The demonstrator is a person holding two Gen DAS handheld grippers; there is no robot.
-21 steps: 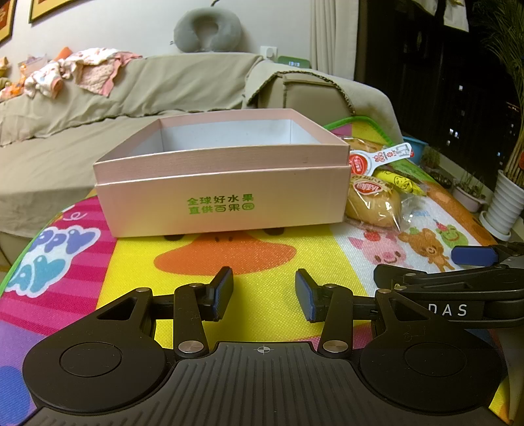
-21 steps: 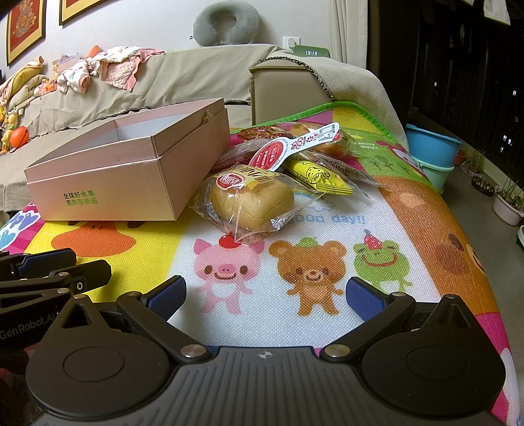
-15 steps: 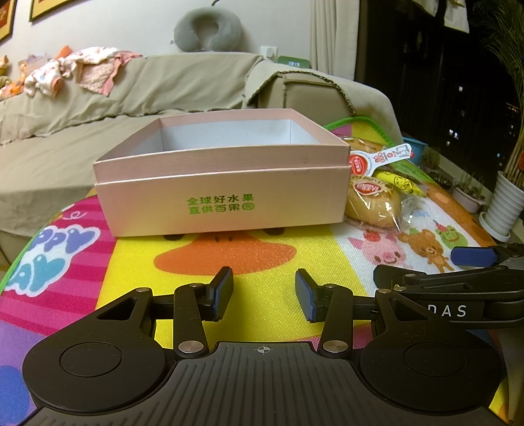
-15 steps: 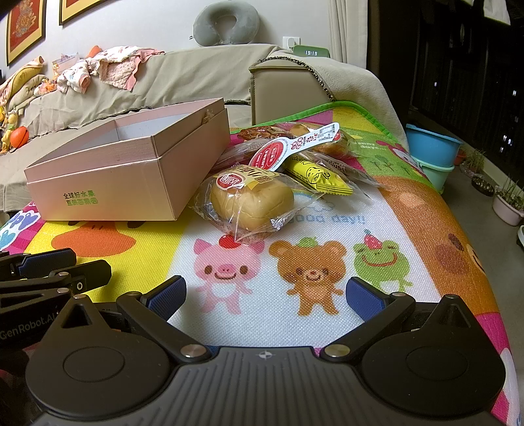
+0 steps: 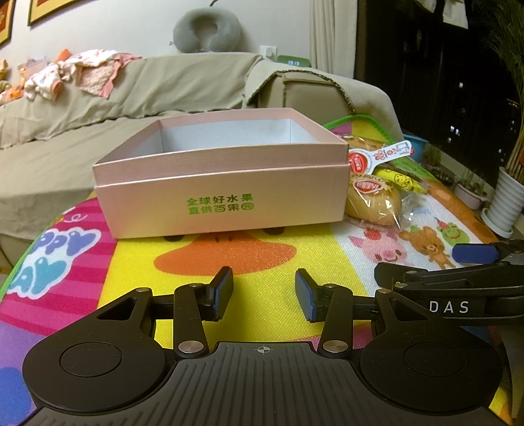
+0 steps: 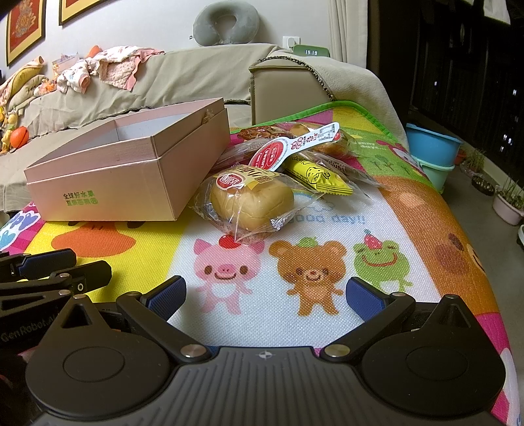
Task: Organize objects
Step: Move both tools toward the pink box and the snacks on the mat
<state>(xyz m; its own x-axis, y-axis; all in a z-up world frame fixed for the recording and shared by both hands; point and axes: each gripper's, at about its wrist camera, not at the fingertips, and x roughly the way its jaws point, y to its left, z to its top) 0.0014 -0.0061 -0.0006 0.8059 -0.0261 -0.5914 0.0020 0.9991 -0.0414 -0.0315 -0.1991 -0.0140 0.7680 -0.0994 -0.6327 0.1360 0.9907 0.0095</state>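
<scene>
Our left gripper has its jaws apart with only the play mat showing between them. Our right gripper has its jaws spread wide over the pig and bear prints, also holding nothing.

The open pink box sits straight ahead of the left gripper, its front printed in green Chinese characters. Just to its right lies a wrapped bun with a red label, touching the box side. Behind it lie a yellow snack packet and a red-and-white tag with a printed code square.

The mat reads "good day!!". A sofa with clothes and a grey neck pillow stands behind; a green clock reads 19:19.
</scene>
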